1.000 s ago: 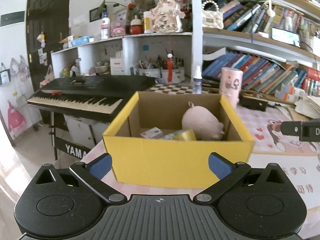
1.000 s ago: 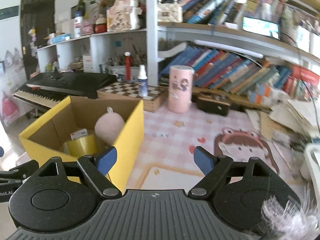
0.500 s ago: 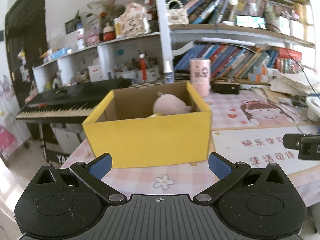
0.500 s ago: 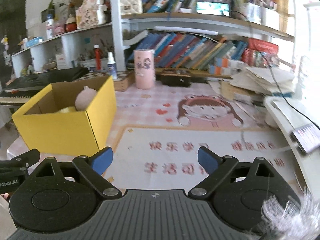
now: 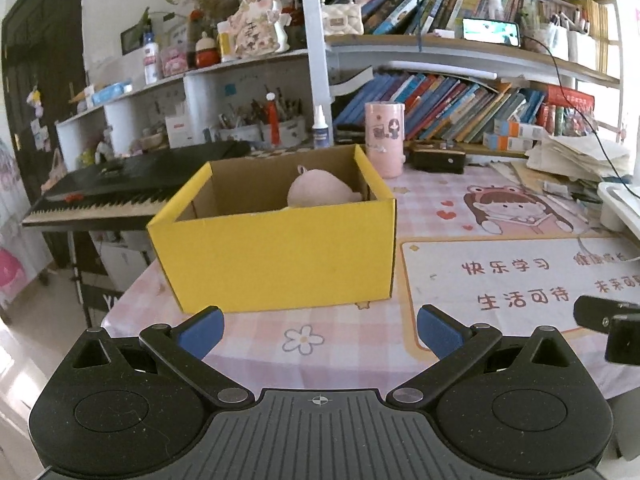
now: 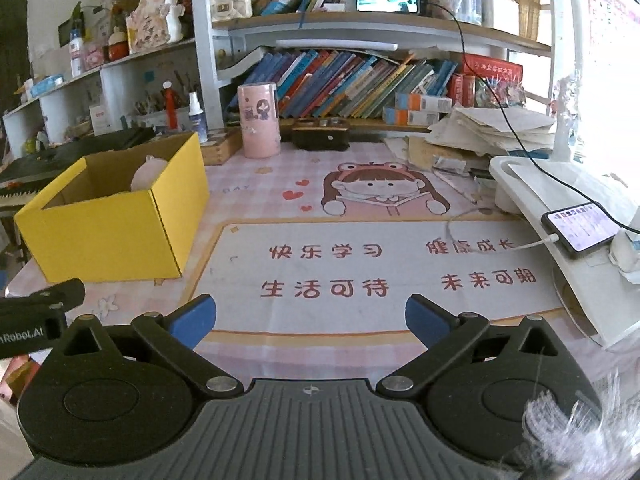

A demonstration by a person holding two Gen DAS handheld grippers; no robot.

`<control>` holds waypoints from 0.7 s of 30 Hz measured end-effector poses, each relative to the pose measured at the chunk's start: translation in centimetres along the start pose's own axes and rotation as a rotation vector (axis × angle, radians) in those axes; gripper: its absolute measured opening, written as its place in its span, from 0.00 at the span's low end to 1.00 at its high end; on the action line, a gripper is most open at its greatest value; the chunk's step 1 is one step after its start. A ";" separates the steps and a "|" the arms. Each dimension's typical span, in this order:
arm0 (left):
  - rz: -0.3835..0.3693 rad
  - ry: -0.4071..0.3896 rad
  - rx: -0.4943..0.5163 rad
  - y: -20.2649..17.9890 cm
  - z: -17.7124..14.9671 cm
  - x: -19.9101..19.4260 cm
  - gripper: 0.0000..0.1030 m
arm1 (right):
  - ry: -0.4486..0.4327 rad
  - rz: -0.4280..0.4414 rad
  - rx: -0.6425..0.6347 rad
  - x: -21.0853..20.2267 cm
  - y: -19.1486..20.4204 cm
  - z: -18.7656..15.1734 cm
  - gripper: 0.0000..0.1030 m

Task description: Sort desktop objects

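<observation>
A yellow cardboard box (image 5: 280,256) stands at the desk's left end, also in the right wrist view (image 6: 108,236). A pink plush pig (image 5: 320,192) lies inside it and shows above the rim in the right wrist view (image 6: 146,172). My left gripper (image 5: 318,330) is open and empty, held back from the box's front wall. My right gripper (image 6: 308,318) is open and empty over the white desk mat (image 6: 380,276), to the right of the box.
A pink cylinder (image 6: 258,120), a spray bottle (image 6: 196,114) and a black case (image 6: 320,140) stand at the back under bookshelves. A phone (image 6: 580,228) on a cable lies on a white stand (image 6: 560,208) at the right. A keyboard (image 5: 112,196) sits left of the desk.
Both grippers have pulled back and away from the box, which now looks smaller and farther. The items low inside the box are hidden by its front wall. Both stay open and empty.
</observation>
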State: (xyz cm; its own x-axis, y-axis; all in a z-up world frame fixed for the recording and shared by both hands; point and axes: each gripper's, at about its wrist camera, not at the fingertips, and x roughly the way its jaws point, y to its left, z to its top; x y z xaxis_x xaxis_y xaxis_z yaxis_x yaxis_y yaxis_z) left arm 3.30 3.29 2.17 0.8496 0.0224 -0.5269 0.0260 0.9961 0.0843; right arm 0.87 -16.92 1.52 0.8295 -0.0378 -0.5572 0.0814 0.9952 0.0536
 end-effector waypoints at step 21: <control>0.010 0.037 0.009 -1.0 -0.2 0.1 1.00 | 0.036 0.026 -0.043 0.4 -0.3 -0.1 1.00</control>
State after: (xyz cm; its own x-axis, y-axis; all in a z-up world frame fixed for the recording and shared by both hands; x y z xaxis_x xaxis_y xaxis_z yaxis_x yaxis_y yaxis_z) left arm 3.26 2.31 1.84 0.8297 0.0360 -0.5570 0.0222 0.9950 0.0974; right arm 1.14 -17.21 1.15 0.8108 -0.0099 -0.5853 0.0362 0.9988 0.0332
